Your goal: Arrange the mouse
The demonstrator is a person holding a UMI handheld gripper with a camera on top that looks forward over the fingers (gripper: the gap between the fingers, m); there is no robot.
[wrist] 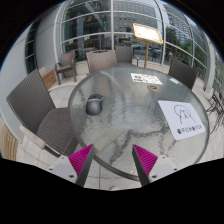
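A: What is being seen at the near end?

B: The gripper [112, 166] is being held up over the near edge of the round glass bench [125, 125]. Its two pink pads [81, 158] are being shown low down, one on each side.

A: How are the jaws being held?

B: The jaws are being held wide apart. Nothing is being gripped between them, and only bare glass is being seen in the gap.

A: Where is the mouse being kept?

B: The mouse [95, 101] is being seen as a small dark gray lump lying on the glass. It is being left well beyond the fingers and off toward the left finger's side. It is not being touched by anything.

A: What else is being carried by the bench?

B: A white sheet of paper [180, 118] with a drawn outline and a dark mark is lying on the right side, well apart from the mouse. Smaller papers [145, 80] are lying at the far side of the glass.

A: What is being seen around the bench?

B: Gray woven chairs are being stood around it, with one chair [33, 97] near the left side and more at the far side. A wooden stand [148, 36] is being seen beyond the far chairs. Big windows [100, 20] are being shown behind everything, with green outside.
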